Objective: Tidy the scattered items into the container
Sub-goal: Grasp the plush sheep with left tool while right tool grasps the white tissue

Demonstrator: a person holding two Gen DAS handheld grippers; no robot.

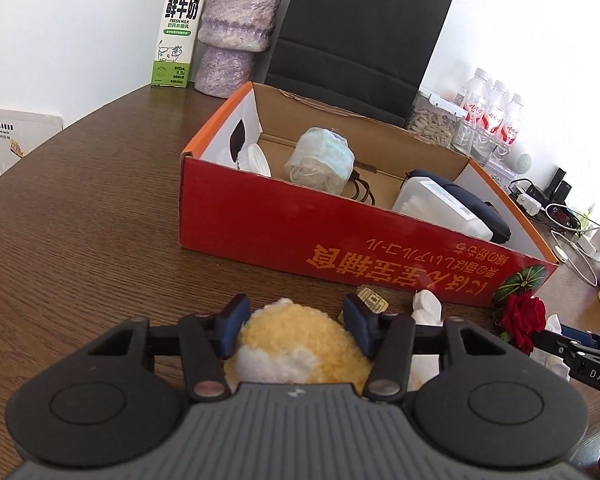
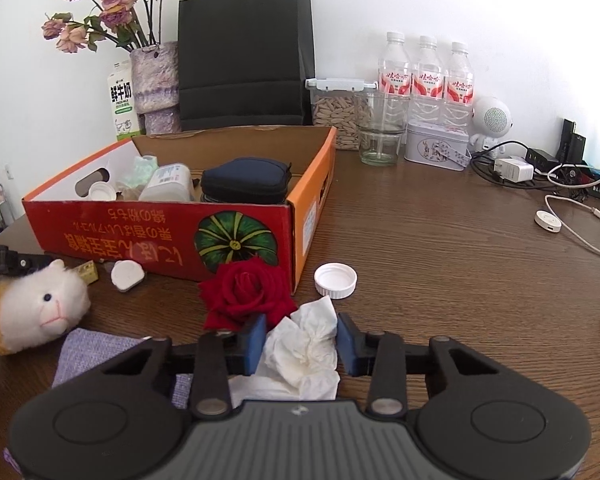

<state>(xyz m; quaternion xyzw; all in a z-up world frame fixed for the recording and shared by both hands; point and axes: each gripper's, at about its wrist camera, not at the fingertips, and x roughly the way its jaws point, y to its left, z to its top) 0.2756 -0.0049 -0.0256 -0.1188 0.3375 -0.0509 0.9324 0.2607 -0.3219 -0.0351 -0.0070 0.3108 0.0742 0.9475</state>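
Two claws: each one is closed around a soft thing on the counter.
Left claw: blue pads pressed against both flanks of the plush — a yellow-and-white toy lying on the wood, just in front of the box.
Right claw: pads touching a crumpled white tissue on either side; the tissue rests on the counter.
Rose: red, just beyond the left pad of the right claw, against the box's near corner.
Cloth: lilac, flat on the counter between plush and tissue, partly under the right claw.
Cap: white, open side up, beside the box's corner.
Small bits: a white plug-like piece and a gold-wrapped cube near the box's red wall.
Box: red and orange, open-topped — holds a navy pouch, a white plastic container, a wrapped roll and a white lid.
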